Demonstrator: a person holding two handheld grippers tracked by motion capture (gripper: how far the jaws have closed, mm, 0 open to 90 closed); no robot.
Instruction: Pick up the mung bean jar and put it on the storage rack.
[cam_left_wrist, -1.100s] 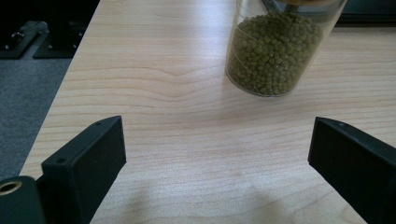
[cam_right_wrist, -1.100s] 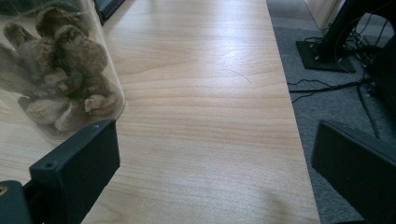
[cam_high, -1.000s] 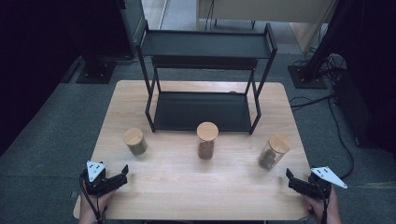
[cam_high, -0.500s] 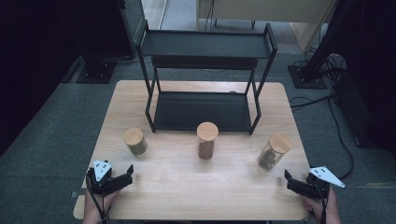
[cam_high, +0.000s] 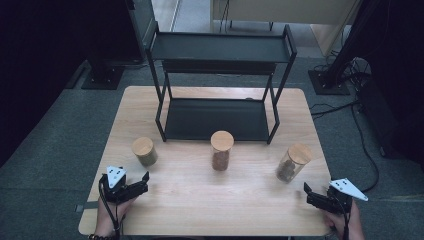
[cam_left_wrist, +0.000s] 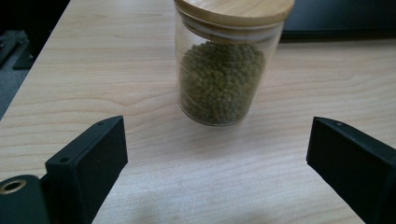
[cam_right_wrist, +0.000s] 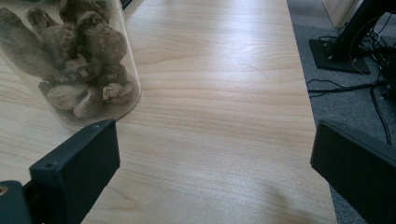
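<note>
- Left tongs (cam_high: 142, 181) have shifted right and toward the green-bean jar (cam_left_wrist: 224, 65), jaws spread wide, jar just ahead between them.
- Right tongs (cam_high: 308, 192) released too, mushroom jar (cam_right_wrist: 70, 60) ahead-left.
- Both jars stand on surface (cam_high: 200, 200).

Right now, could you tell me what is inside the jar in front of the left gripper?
The jar holds small green beads, filling it about two-thirds. Its wooden lid covers the top.
</note>
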